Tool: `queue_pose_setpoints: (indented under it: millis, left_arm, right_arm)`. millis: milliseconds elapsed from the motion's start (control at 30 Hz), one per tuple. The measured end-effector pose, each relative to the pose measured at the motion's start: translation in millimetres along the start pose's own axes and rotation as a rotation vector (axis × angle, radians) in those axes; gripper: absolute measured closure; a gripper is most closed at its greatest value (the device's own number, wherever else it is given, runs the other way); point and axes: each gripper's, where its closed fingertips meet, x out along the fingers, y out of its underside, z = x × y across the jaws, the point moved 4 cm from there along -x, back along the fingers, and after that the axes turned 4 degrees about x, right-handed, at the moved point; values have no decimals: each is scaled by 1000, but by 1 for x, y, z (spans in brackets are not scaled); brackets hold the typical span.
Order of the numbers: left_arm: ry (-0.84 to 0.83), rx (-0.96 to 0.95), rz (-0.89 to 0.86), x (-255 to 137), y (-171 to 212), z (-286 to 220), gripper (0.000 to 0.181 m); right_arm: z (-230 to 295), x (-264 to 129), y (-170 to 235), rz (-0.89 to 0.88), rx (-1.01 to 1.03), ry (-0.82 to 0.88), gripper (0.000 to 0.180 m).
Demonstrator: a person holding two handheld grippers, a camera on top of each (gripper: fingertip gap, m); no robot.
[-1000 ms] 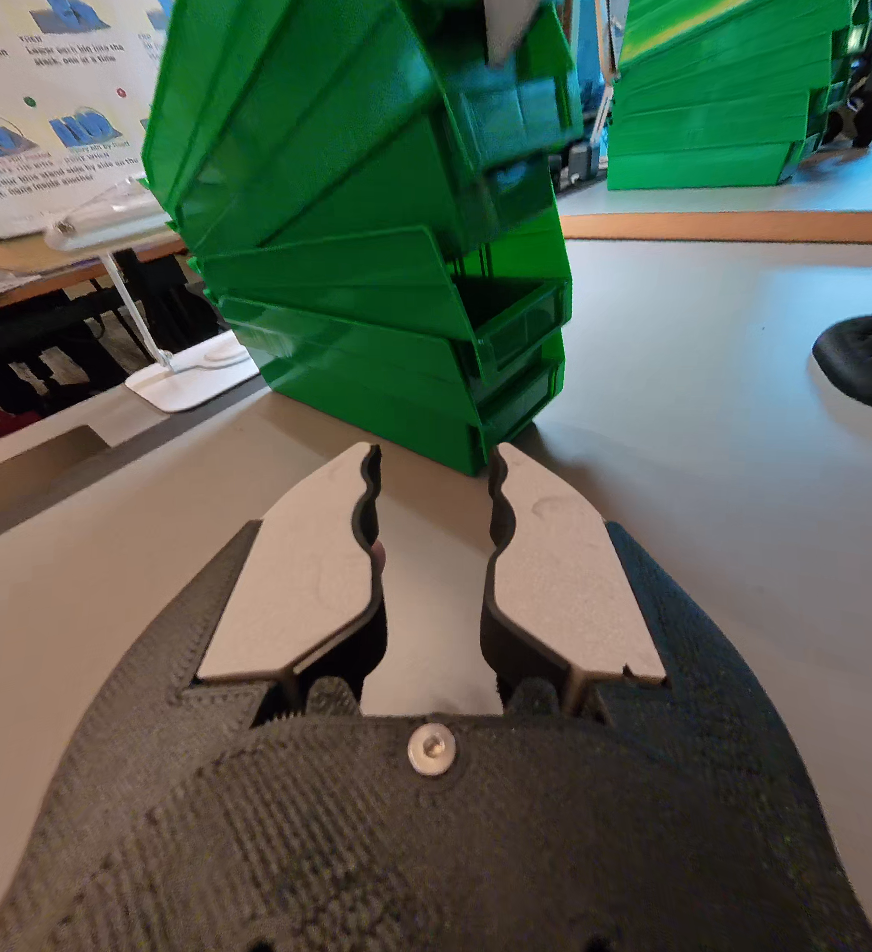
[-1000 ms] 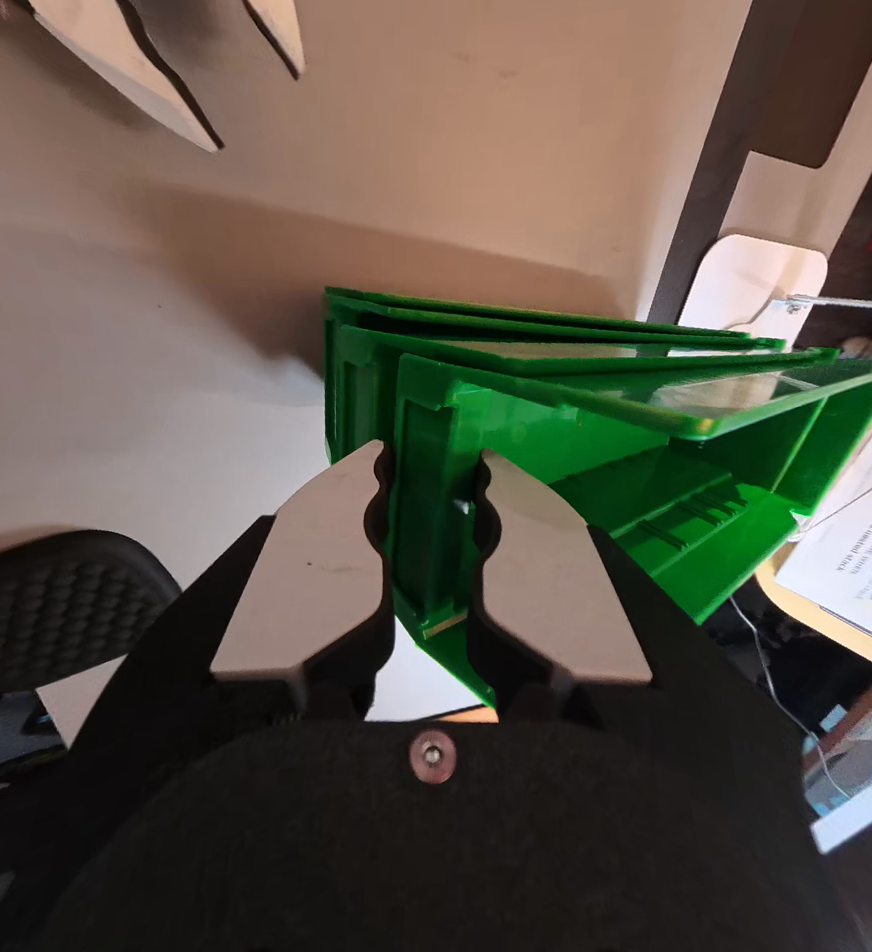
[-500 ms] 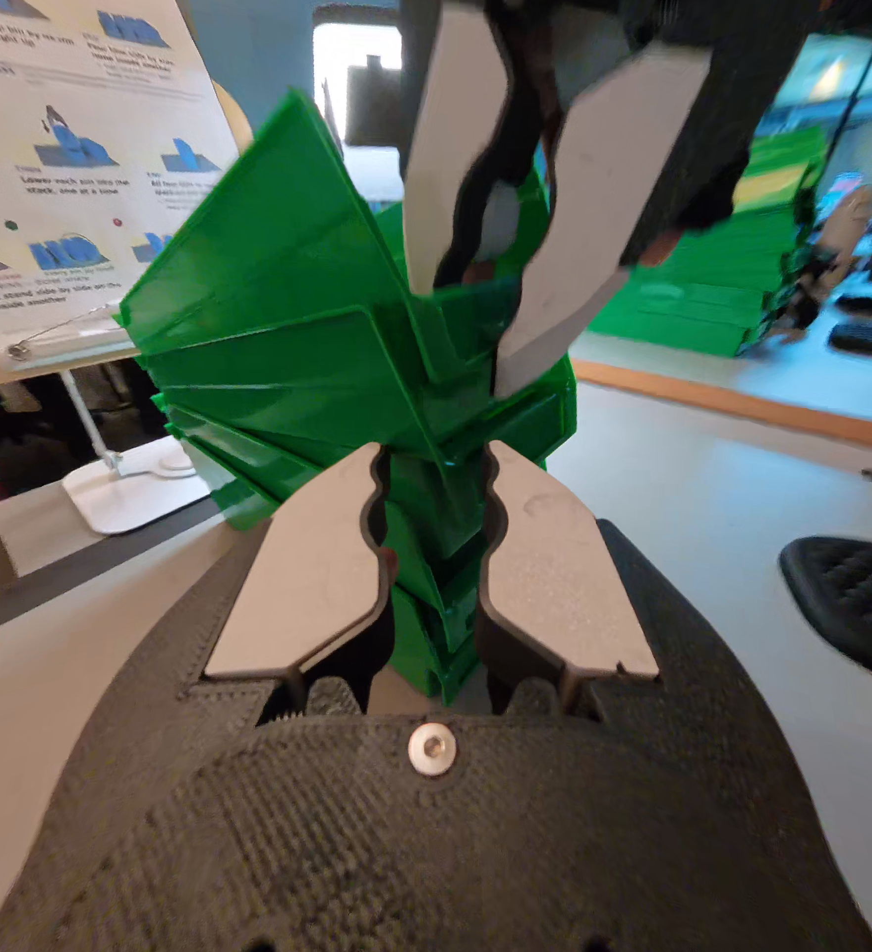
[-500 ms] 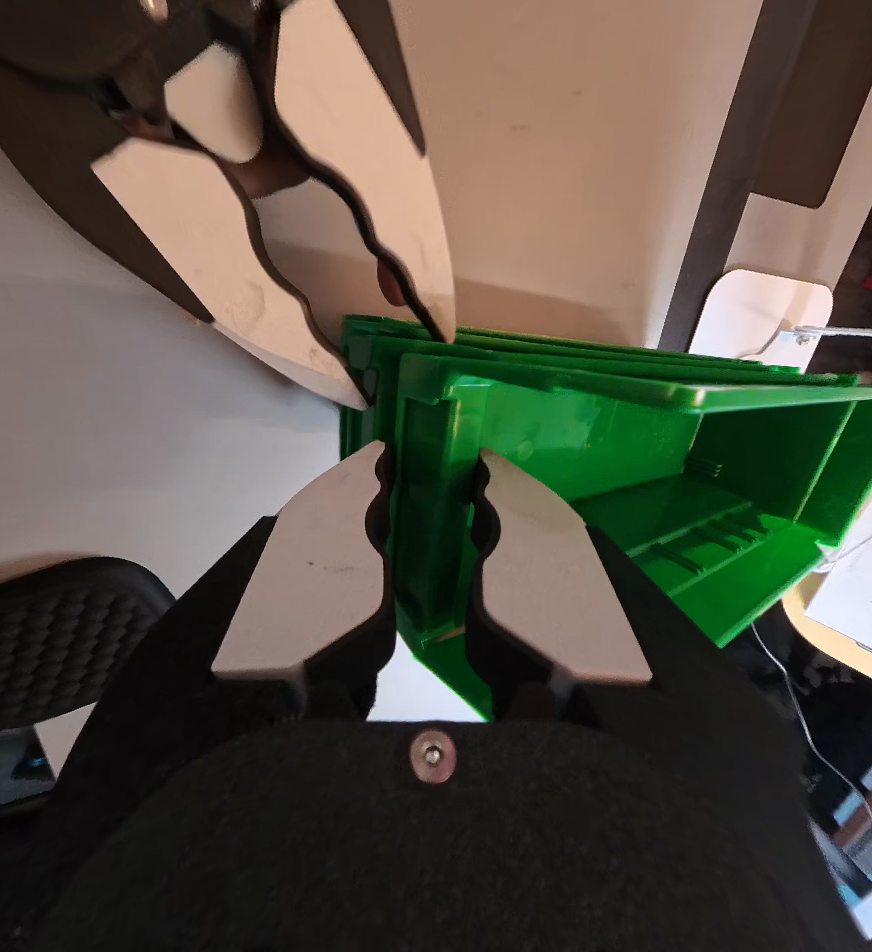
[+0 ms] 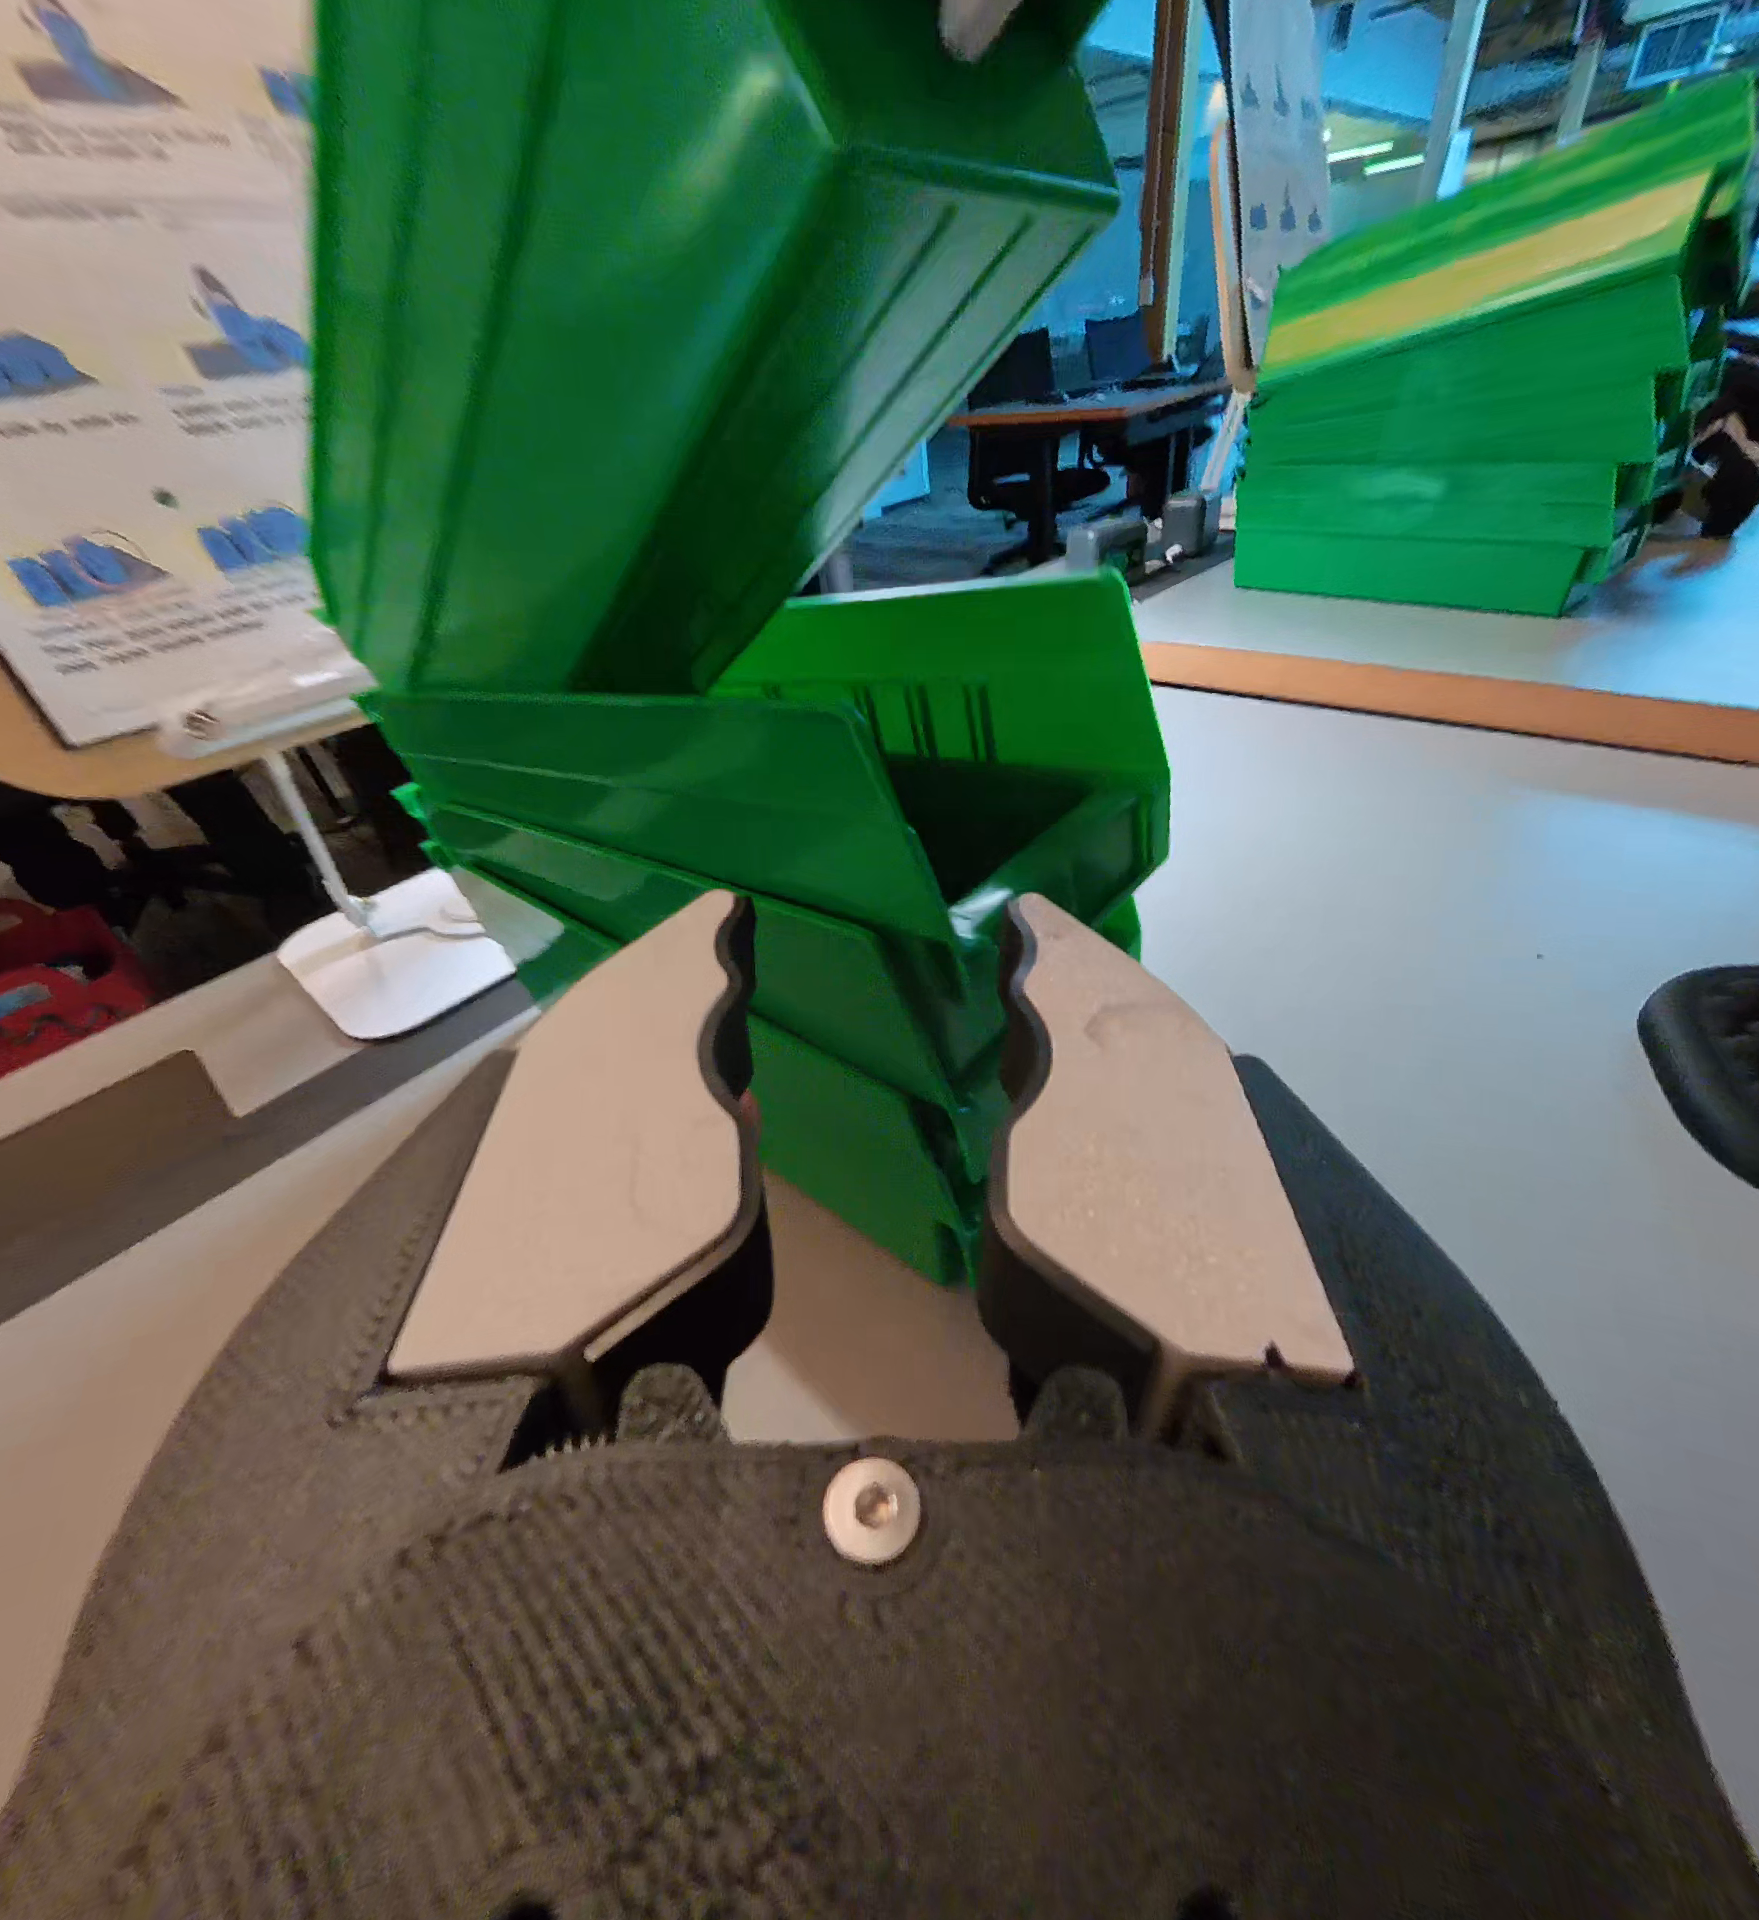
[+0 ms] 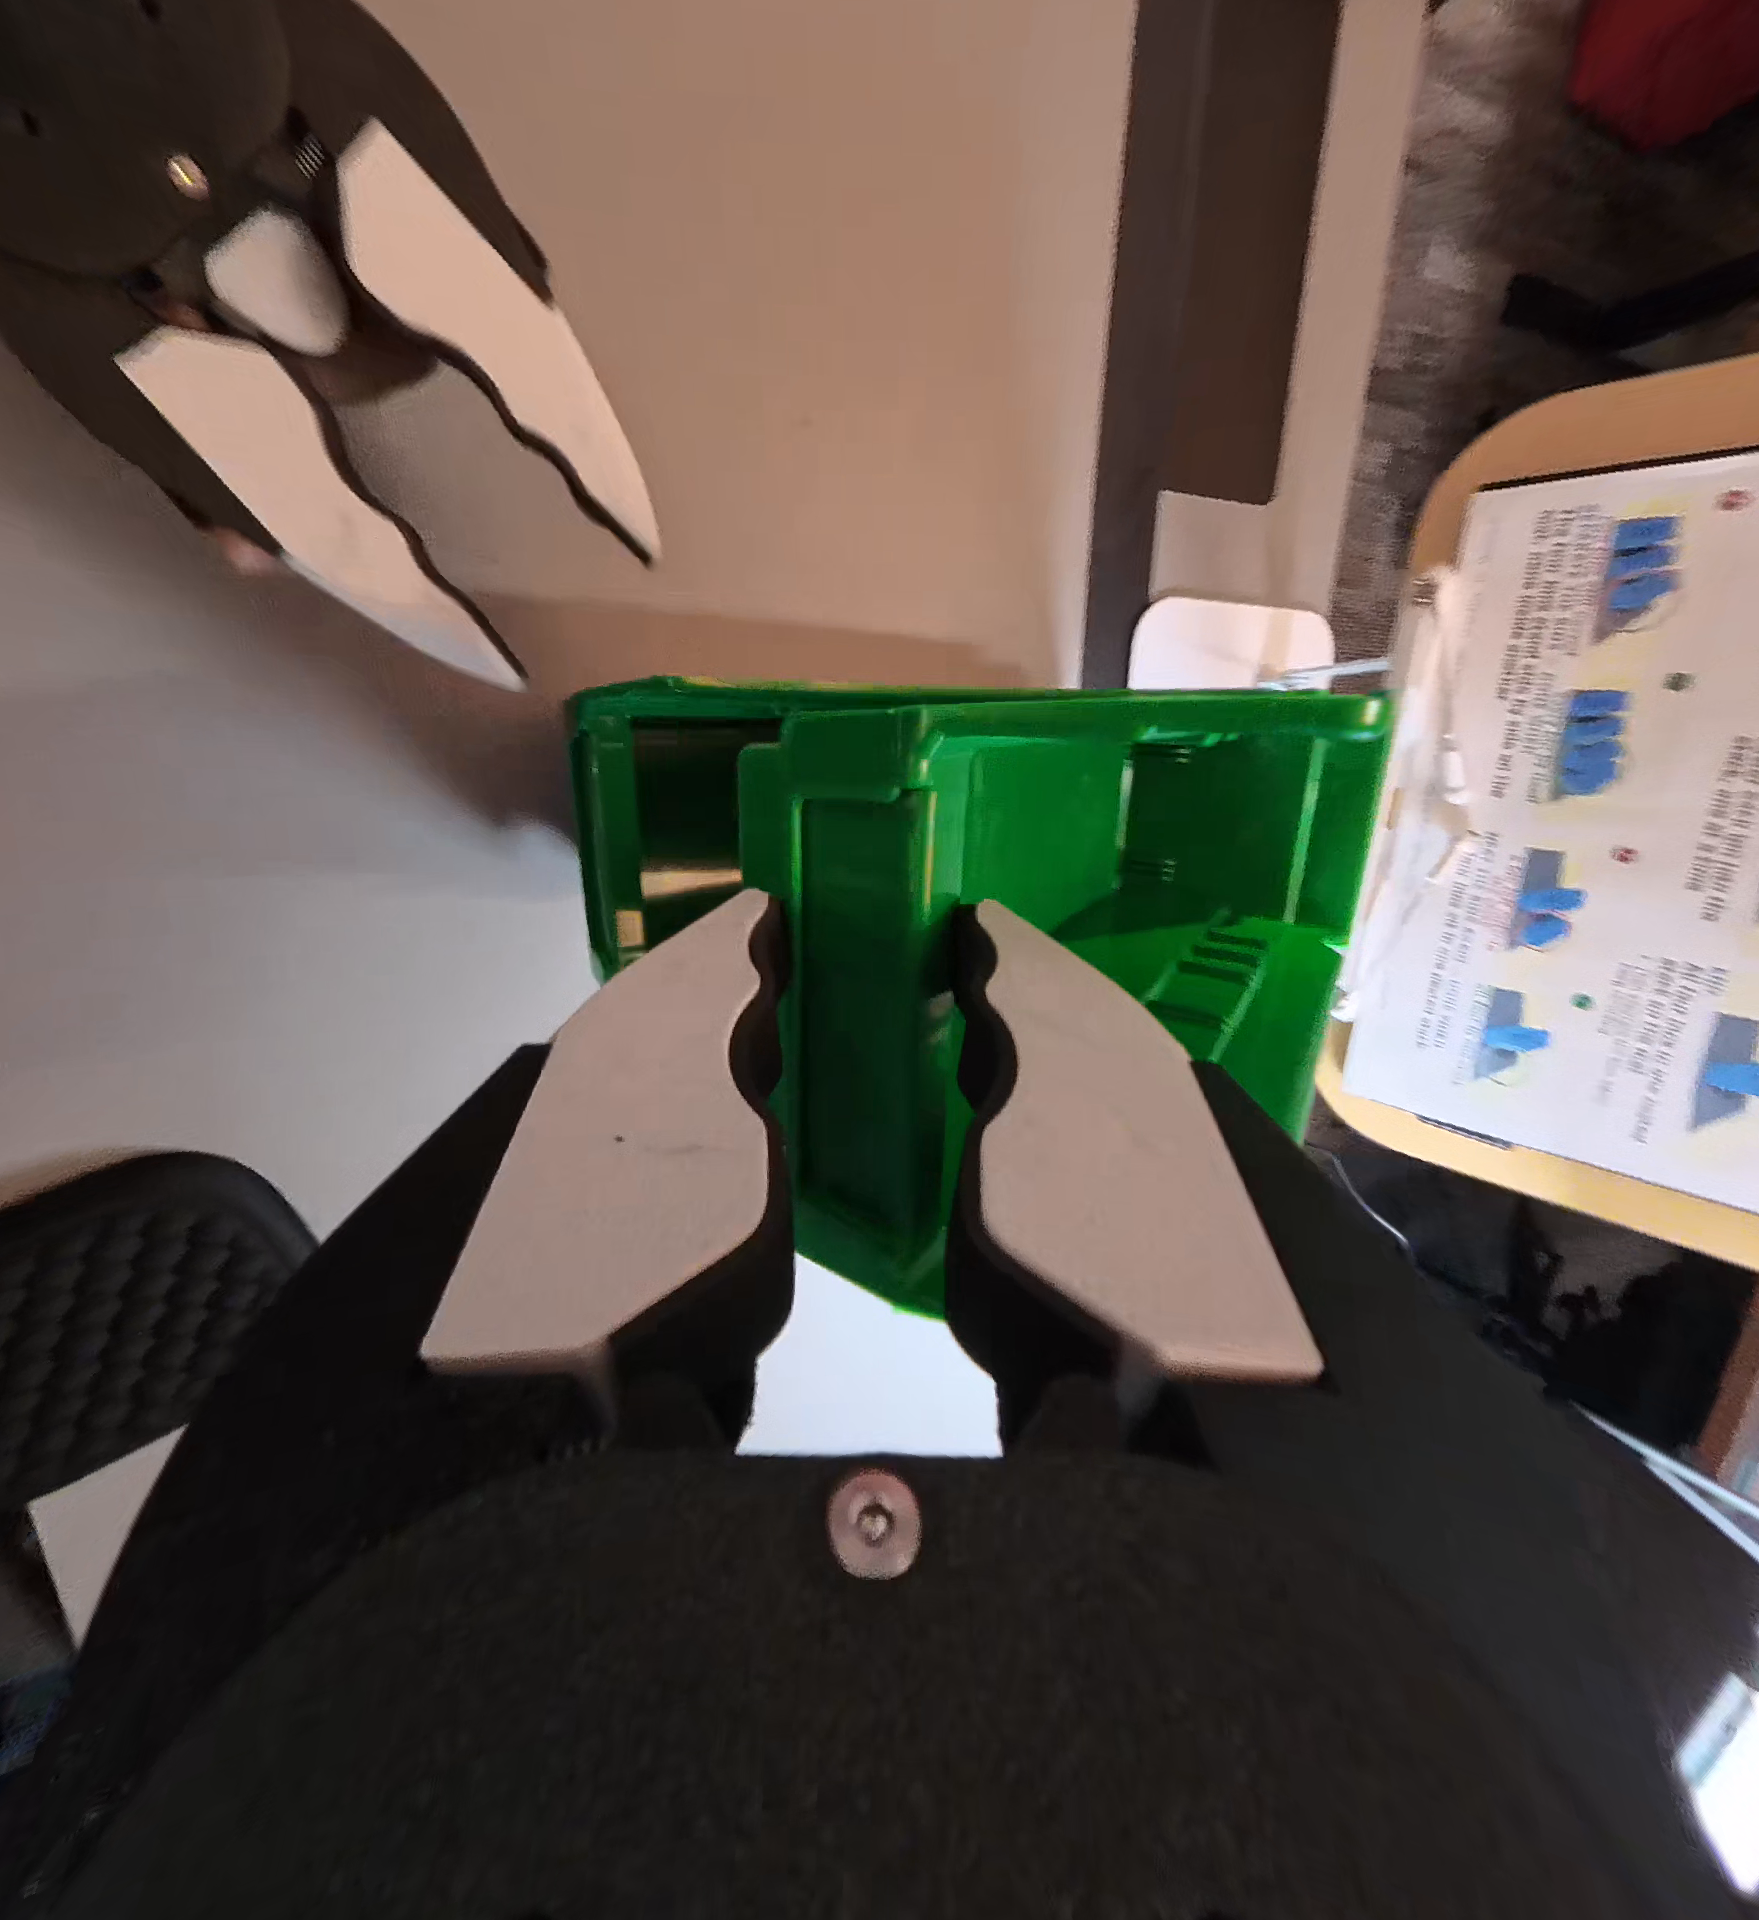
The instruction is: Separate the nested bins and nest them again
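Note:
A stack of nested green bins [image 5: 750,810] stands on the grey table [image 5: 1426,935]. My right gripper [image 6: 864,914] is shut on the front wall of the top green bin [image 6: 1062,810] and holds it tilted above the stack; that bin fills the top of the left wrist view [image 5: 646,364]. The stack below shows beside the held bin in the right wrist view [image 6: 646,831]. My left gripper [image 5: 870,925] is open and empty, low by the stack's front corner. The right wrist view shows it [image 6: 584,613] a little apart from the bins.
An instruction sheet [image 5: 75,364] hangs on a stand with a white base [image 5: 387,966] behind the stack. A second stack of green bins [image 5: 1457,447] sits on the far table. A black chair seat [image 5: 1758,1070] is at the table's right edge. About 15 cm separates my left fingertips from my right.
My right gripper has lifted and tilted the top bin up out of the stack. My left gripper came up to the stack's front rim, then drew back a little, staying open.

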Motion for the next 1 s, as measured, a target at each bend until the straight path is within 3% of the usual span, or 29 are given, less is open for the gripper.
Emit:
queue_pose_setpoints:
  millis: [200,767,867,1000]
  left_arm:
    - [-64,5,-17,-41,-12,27,136]
    - [-62,-6,138,-83,66,23,137]
    - [-64,-25,144,-84,72,25,137]
    - [-78,-24,111,-86,70,26,136]
  right_arm:
    - [-21,-50,6,-94,47,107,150]
    - [-10,-147,28,-224,41,326,152]
    - [-3,-150,42,-189,31,375,152]
    - [11,-113,79,-122,8,435,153]
